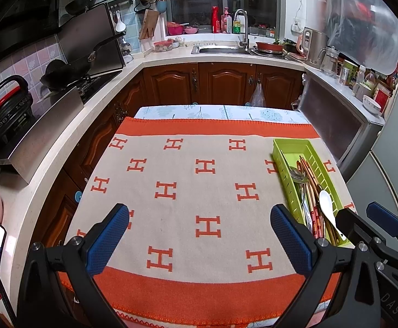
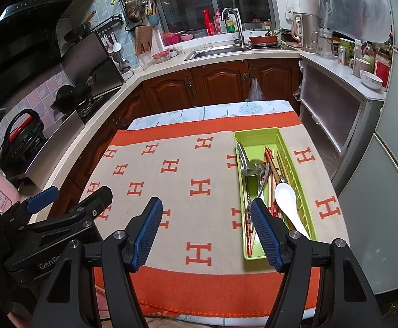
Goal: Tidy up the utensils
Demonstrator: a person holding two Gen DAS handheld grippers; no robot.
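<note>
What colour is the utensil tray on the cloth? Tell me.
Lime green. The tray shows best in the right wrist view.

Bright overhead light, sharp centre, fisheye edges dark, bent

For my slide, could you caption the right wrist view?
Open right tool above orange blanket; green tray holds utensils.

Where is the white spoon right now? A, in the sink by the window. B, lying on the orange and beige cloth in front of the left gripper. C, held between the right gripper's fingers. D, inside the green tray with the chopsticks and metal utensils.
D: the white spoon lies inside the green tray on top of the chopsticks, while the right gripper stands open with nothing between its fingers.
</note>
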